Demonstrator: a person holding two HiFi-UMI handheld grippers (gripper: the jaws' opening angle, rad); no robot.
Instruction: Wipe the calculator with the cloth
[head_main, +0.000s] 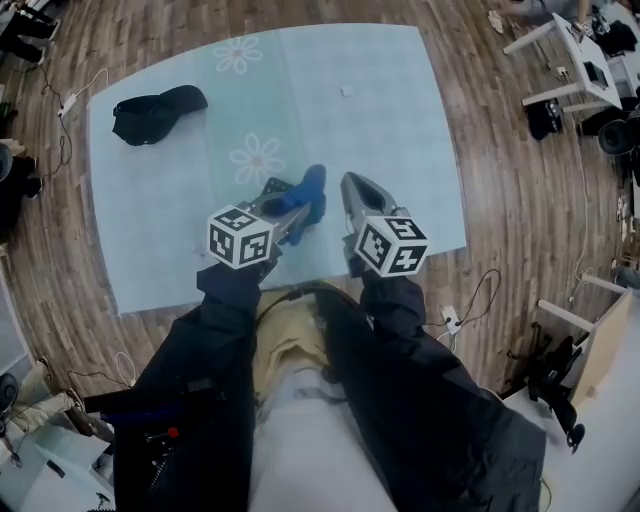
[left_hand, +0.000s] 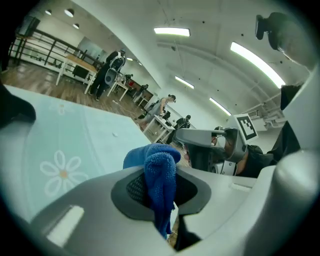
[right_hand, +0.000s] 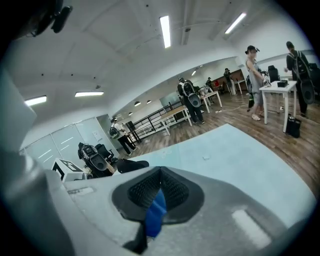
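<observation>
Left claw (head_main: 297, 204): clamped on blue cloth (left_hand: 160, 170). Right claw (head_main: 352, 186): closed on blue sliver (right_hand: 155, 215). Calculator: unseen. Black object (head_main: 158, 112): 10 o'clock, nearer the left claw.

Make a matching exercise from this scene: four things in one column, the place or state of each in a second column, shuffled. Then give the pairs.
Things:
1. cloth
2. black bag
3. white scrap
4. right gripper

Places or states:
A. jaws shut on a small blue piece
B. lying alone near the far edge of the mat
C. pinched in the jaws of the left gripper
D. at the mat's far left corner

Pairs: 1-C, 2-D, 3-B, 4-A
</observation>
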